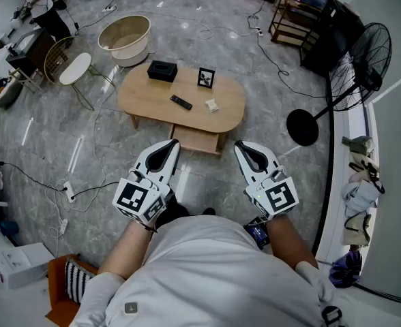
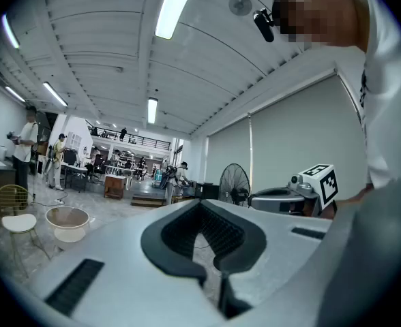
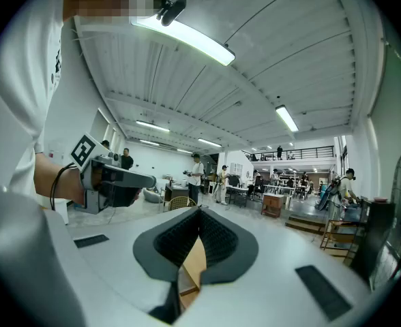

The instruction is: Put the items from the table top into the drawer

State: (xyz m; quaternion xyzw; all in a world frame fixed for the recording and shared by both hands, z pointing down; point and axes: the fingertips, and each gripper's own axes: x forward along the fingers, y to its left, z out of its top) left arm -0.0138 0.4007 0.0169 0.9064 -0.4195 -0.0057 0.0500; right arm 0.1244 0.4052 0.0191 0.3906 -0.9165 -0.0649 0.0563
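An oval wooden coffee table [image 1: 146, 97] stands ahead of me on the floor. On it lie a black box [image 1: 162, 70], a small picture frame [image 1: 206, 78], a black remote [image 1: 181, 102] and a small pale packet [image 1: 212, 105]. Under the tabletop, on my side, the drawer [image 1: 197, 140] sticks out a little. My left gripper [image 1: 173, 144] and right gripper [image 1: 240, 145] are held level side by side, well short of the table. Both are shut with nothing between their jaws. The left gripper view shows its closed tips [image 2: 200, 203], the right gripper view its own [image 3: 199, 211].
A standing fan [image 1: 359, 65] with a round black base [image 1: 303, 127] is at the right. A beige tub [image 1: 124, 36] and a wire chair [image 1: 69, 67] stand at the far left. Cables and a power strip [image 1: 68, 191] lie on the floor at left. People work in the background.
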